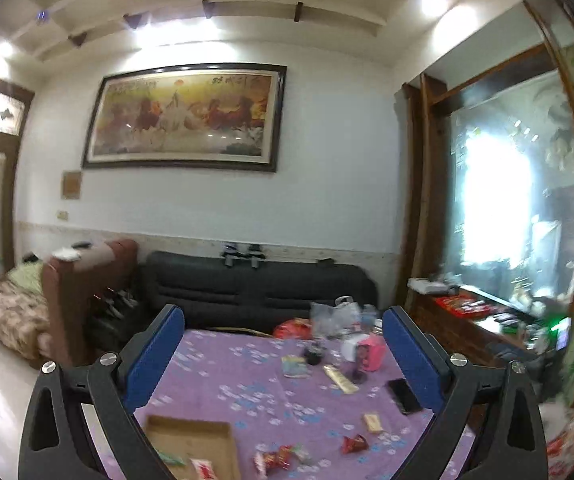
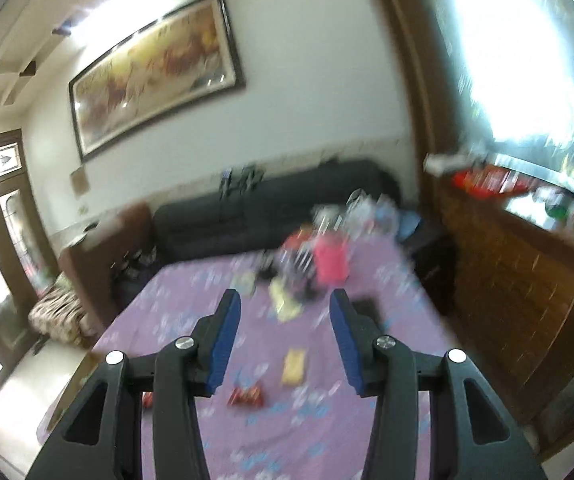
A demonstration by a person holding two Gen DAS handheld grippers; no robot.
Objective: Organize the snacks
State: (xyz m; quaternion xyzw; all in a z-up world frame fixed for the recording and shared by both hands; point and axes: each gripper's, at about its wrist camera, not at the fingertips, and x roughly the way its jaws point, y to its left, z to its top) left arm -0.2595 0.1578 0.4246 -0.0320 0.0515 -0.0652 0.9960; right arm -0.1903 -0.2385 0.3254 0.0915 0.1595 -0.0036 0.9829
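A cardboard box (image 1: 207, 436) lies on the purple flowered tablecloth (image 1: 247, 376) at the near left, with a green and a red-white snack packet inside. Loose snacks lie around: a red packet (image 1: 354, 443), a red-green packet (image 1: 281, 458), a small yellow packet (image 1: 373, 422) and a long gold packet (image 1: 341, 379). My left gripper (image 1: 283, 320) is open and empty, held above the table. My right gripper (image 2: 285, 300) is open and empty above a red packet (image 2: 247, 396) and a yellow packet (image 2: 294, 366). The right wrist view is blurred.
A pink box (image 1: 371, 354), a black phone (image 1: 403, 395), plastic bags (image 1: 335, 318) and a red bag (image 1: 293, 328) sit at the table's far side. A black sofa (image 1: 255, 288) stands behind it, a wooden cabinet (image 1: 467, 328) at the right.
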